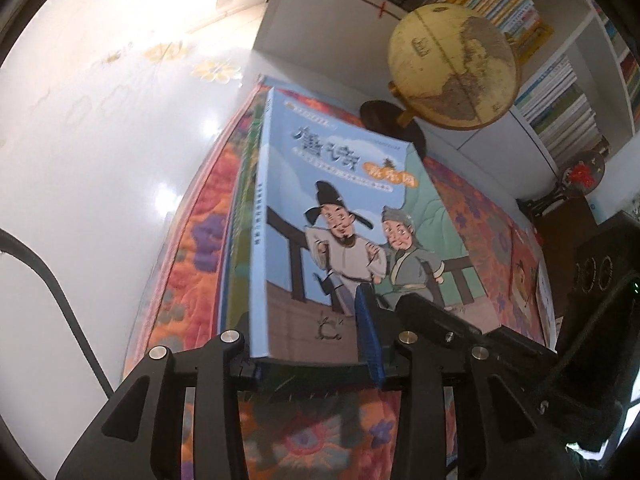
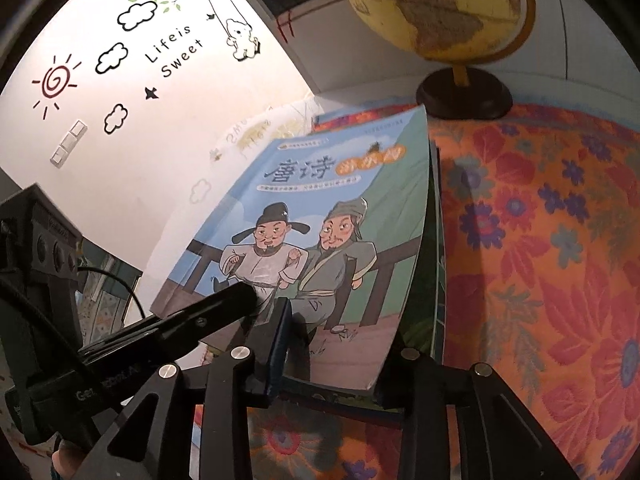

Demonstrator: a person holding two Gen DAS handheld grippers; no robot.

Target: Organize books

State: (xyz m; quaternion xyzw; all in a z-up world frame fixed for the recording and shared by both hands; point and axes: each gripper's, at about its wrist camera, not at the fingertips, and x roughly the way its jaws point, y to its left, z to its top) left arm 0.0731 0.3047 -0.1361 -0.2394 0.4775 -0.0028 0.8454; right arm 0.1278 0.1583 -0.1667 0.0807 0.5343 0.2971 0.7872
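Both grippers straddle the near edge of the blue picture book (image 1: 340,216): the left gripper (image 1: 316,364) and the right gripper (image 2: 332,364) each have a blue pad over the cover, but whether they pinch it I cannot tell. It lies atop other books on the orange floral cloth (image 2: 540,240), near the globe (image 1: 454,66).

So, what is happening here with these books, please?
A person is tidying books with a handheld gripper in each hand. Both the left gripper and the right gripper sit at the near edge of a blue picture book that tops a small stack on the flowery orange cloth. Each has one finger above the cover and one below. Whether the pads press the book cannot be told. A globe stands behind the stack.
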